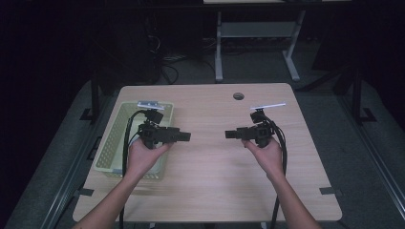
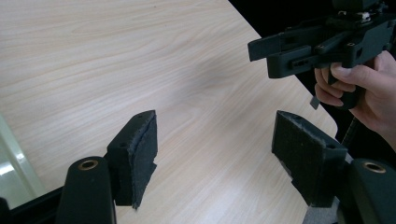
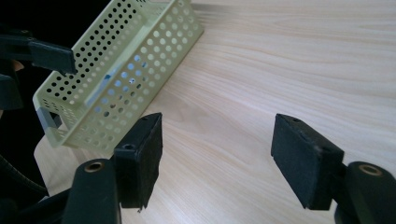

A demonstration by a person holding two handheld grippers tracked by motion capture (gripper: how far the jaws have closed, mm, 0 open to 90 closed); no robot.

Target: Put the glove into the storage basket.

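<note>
The perforated basket [image 1: 119,138] is positioned at the table [image 1: 215,167] edge beneath the left gripper [image 1: 186,136], both it and the right gripper [image 1: 229,134] being held wide open and empty, so the rim should be approached squarely before closing.

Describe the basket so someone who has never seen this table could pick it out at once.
Start from the light wooden table and go to its left edge. The basket lies there, long and rectangular, partly under the left gripper. Its pale yellow-green walls are punched all over with round holes, unlike the black grippers, the other things over the table.
</note>
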